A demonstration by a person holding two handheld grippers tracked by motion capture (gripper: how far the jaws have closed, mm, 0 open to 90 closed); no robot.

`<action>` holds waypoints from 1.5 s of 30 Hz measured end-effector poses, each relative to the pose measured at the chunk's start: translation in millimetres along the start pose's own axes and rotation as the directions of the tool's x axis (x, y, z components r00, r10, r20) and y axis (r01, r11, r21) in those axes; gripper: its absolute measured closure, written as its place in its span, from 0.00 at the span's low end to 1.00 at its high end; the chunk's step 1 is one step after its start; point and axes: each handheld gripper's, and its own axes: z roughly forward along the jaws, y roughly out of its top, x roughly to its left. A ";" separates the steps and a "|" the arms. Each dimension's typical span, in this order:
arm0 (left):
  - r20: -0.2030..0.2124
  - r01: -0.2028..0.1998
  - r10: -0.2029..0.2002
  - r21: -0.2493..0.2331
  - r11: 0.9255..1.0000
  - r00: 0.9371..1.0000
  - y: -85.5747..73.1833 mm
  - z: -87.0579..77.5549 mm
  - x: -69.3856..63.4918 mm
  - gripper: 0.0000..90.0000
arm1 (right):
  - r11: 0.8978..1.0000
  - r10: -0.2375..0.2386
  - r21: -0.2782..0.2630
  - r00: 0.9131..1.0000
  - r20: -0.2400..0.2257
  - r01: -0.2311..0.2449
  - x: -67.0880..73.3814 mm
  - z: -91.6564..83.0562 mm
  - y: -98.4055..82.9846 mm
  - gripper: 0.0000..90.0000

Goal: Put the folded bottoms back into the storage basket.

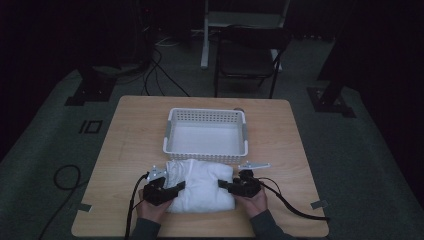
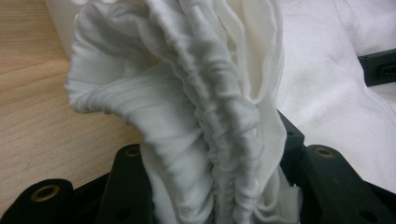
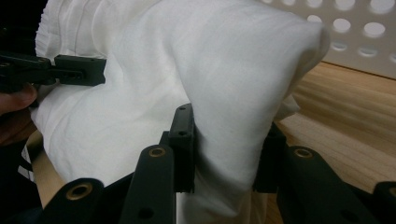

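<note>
Soft, light white garment [image 1: 201, 186] lower centre; left gripper [image 1: 176, 189], right gripper [image 1: 223, 185] both clamped on bunched side folds

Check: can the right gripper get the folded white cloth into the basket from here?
Probably yes: right gripper is shut on the white cloth, and the basket sits open just beyond it, nothing between.

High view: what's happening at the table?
A person holds a gripper in each hand, and both are clamped on a folded white garment lying on the wooden table. The left gripper pinches its left edge, the right gripper its right edge. An empty white basket sits just behind it.
</note>
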 end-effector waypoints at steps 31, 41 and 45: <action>0.014 -0.016 0.017 -0.062 0.998 1.000 10.4 -24.6 -13.4 0.61 | 0.997 -0.055 -0.058 0.998 0.005 0.056 17.8 -22.5 8.4 0.75; 0.021 -0.015 0.016 -0.078 0.997 1.000 13.8 -30.5 -16.6 0.61 | 0.994 -0.078 -0.070 0.997 0.013 0.079 23.2 -29.0 12.4 0.75; 0.021 -0.018 0.020 -0.082 0.996 1.000 15.1 -31.9 -18.1 0.61 | 0.993 -0.089 -0.073 0.996 0.017 0.090 24.8 -31.3 14.5 0.75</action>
